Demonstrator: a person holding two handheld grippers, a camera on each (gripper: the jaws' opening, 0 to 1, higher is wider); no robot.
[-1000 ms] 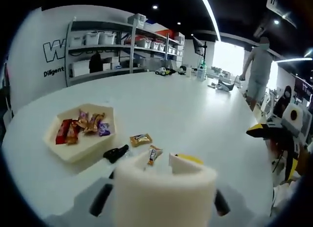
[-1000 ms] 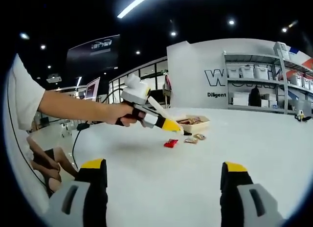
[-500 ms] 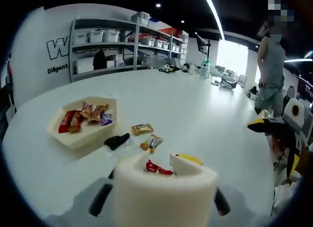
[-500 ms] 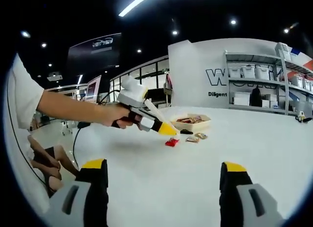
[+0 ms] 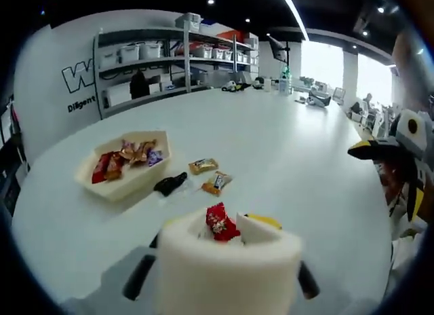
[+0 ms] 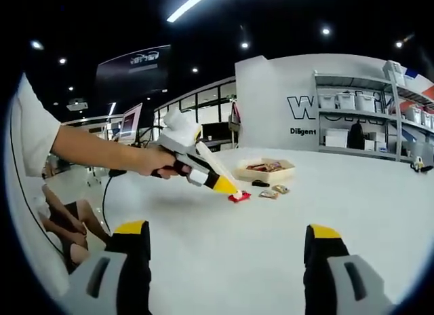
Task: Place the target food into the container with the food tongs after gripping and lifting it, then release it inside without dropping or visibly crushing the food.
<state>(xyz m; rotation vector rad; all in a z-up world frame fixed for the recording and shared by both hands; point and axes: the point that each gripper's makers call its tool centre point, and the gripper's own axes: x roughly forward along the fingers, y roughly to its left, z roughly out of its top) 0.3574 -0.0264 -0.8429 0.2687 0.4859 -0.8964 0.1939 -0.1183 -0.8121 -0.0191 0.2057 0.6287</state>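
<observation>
Currently the left gripper (image 6: 230, 190) angles down at the white round tabletop (image 5: 285, 159), yellow-tipped with white tong blades, held in a person's hand (image 6: 154, 161). In the right gripper view its tip sits right at the small red-wrapped candy (image 6: 239, 197) on the table; touching or just above, can't tell. In the left gripper view the same red-wrapped candy (image 5: 220, 223) shows between the white tong blades, just past the bulky white tong body. Blades look close on either side of it, but whether they actually pinch it I can't tell.

Target container: shallow cream hexagonal tray (image 5: 93, 186), on the table beyond the candy and to the left in the left gripper view. It already holds several wrapped candies (image 5: 127, 157), red, orange and purple. Between tray and gripper: a black wrapped piece (image 5: 170, 184) just beside the tray wall, then a gold-wrapped candy (image 5: 203, 166) and an orange-wrapped candy (image 5: 216, 182), all loose on the table.

Right gripper (image 6: 227, 250) is idle, grey jaws with yellow tips spread wide, nothing between them, hovering over bare table well apart from the candies.

Grey metal shelving with white bins (image 5: 156, 53) stands against the far wall.
</observation>
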